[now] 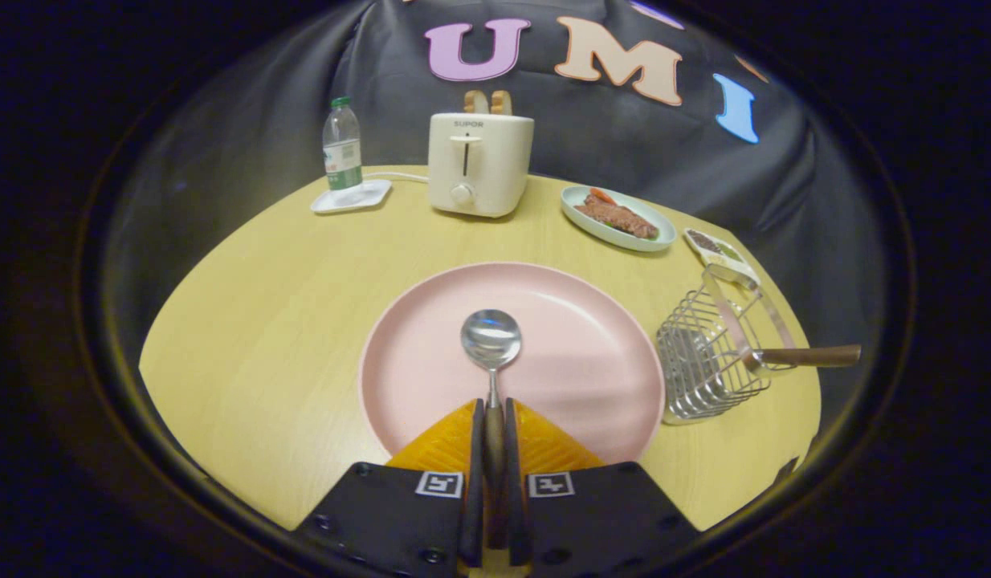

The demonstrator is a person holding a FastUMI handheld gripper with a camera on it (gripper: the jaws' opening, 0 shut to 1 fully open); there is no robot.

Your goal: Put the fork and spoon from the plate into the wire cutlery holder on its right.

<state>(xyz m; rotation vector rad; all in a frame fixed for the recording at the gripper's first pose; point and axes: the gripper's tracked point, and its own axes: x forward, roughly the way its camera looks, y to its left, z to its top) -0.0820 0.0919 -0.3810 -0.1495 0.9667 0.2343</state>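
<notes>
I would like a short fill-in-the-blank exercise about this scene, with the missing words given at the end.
1. The gripper is shut on the handle of the ____, whose bowl lies on the pink plate.
2. A utensil with a wooden handle already stands in the wire ____ beside the plate.
3. At the back of the table, the toaster holds two slices of ____.
4. The plastic bottle stands on a small white ____.

Missing words: spoon; cutlery holder; bread; tray
</notes>
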